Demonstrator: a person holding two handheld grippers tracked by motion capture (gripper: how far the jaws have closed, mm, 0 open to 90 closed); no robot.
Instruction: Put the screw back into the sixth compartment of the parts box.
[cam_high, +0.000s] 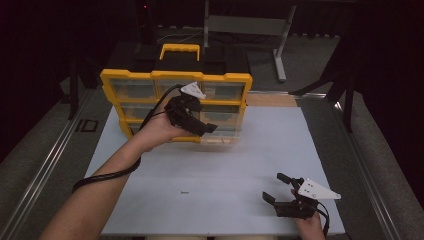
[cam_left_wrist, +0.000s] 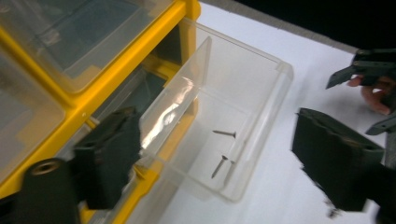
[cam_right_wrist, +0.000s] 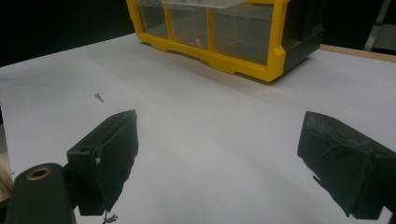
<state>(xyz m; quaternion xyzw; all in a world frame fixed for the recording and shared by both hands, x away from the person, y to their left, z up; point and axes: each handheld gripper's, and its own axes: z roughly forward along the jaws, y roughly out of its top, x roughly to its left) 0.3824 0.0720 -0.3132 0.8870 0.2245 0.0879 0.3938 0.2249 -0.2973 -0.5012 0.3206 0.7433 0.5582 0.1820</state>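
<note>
So starting over on the left: the yellow organizer (cam_high: 175, 102) with its clear little drawers sits at the back of the white table (cam_high: 235, 170), black carry case behind it. The left gripper (cam_high: 207, 127) is held up right at the bottom row of the organizer, jaws spread wide apart with nothing between them. In the left gripper view you can see the clear drawer (cam_left_wrist: 233, 121) pulled most of the way out of its slot, and it sits between the two jaws without either one touching it as far as I can tell. Two small dark screws (cam_left_wrist: 223, 149) are lying on the drawer floor, near each other but not touching.

Moving right along the table, there's one loose screw (cam_high: 184, 191) lying on its own on the white surface, well apart from the organizer and nearer the front edge.

Far right, the right gripper (cam_high: 277, 189) is low by the front corner of the table, jaws wide apart too and gripping nothing, pointing back toward the loose screw
</note>
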